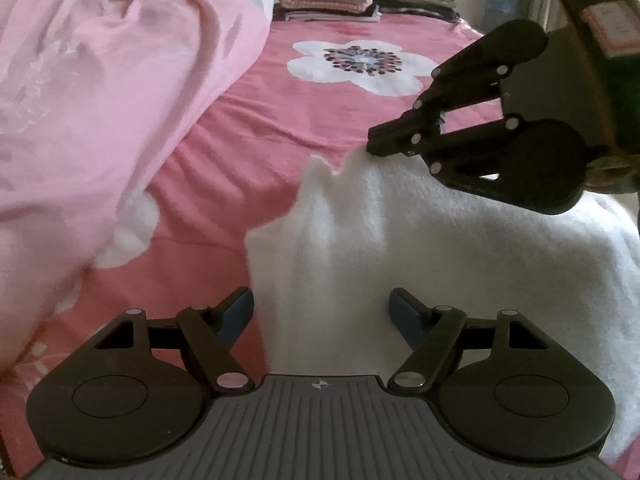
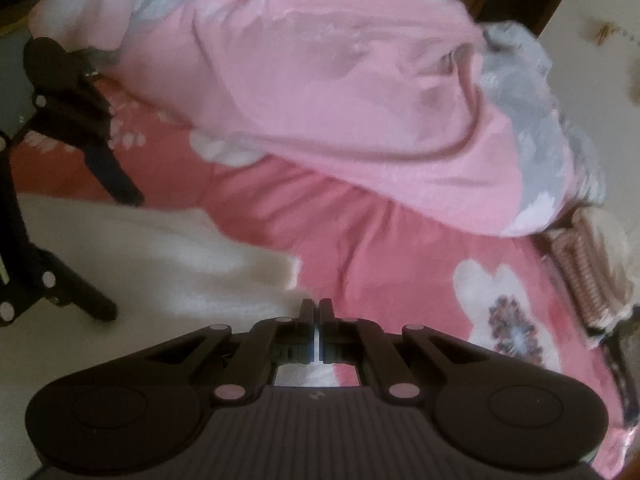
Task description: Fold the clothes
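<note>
White fleecy garment (image 1: 400, 240) between the wide-spread left claw (image 1: 322, 312), its far corner pinched in the right claw (image 1: 374, 142).

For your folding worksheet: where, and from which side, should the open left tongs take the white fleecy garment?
Probably the near left edge of the white fleecy garment, approached from the left over the bedsheet: that edge lies exposed, while the right tongs pinch the far corner.

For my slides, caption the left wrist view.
Open left claw over a white fleece garment; right claw pinches its edge.
</note>
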{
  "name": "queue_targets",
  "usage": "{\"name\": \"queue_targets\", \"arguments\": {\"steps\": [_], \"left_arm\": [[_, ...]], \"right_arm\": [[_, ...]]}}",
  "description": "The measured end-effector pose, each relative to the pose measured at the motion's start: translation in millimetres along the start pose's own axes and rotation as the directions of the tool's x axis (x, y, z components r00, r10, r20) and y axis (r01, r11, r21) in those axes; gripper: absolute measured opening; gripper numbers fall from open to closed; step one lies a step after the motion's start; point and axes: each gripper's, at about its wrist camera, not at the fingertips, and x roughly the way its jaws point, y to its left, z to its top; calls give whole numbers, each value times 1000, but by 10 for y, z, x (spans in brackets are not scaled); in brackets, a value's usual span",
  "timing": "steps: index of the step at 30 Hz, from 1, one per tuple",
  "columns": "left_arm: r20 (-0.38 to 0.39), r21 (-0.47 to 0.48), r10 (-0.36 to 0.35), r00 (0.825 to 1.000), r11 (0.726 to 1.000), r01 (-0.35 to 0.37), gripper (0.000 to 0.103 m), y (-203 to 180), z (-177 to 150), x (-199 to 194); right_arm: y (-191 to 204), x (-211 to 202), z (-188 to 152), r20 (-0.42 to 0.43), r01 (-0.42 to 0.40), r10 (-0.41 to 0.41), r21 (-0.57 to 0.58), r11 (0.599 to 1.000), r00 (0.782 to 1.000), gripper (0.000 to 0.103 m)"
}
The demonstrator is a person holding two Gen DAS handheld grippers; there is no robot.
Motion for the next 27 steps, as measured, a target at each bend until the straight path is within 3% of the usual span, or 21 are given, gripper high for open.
{"name": "queue_targets", "arguments": {"steps": [7, 15, 17, 19, 22, 24, 27], "left_arm": [[21, 15, 64, 998, 998, -64, 76, 13, 109, 74], [72, 66, 155, 985, 985, -160, 77, 33, 360, 372], [66, 43, 164, 984, 985, -167, 79, 53, 345, 411], [68, 20, 168, 983, 985, -170, 79, 59, 321, 398], [65, 5, 172, 983, 985, -173, 79, 63, 311, 386], [59, -3, 170, 984, 985, -170, 79, 73, 318, 383], [56, -10, 170, 984, 986, -169, 79, 79, 312, 374]], "right_arm": [[149, 247, -156, -39, 22, -23, -35, 999, 999, 1], [87, 240, -149, -39, 13, -12, 38, 999, 999, 1], [-21, 205, -148, -33, -6, 9, 110, 994, 999, 2], [-257, 120, -172, -23, -16, 22, 239, 971, 999, 3], [-763, -82, -304, -16, -3, 11, 461, 887, 1000, 3], [-1045, -241, -423, -21, 6, 7, 546, 838, 1000, 3], [-1259, -524, -577, -11, -24, 37, 581, 814, 999, 4]]}}
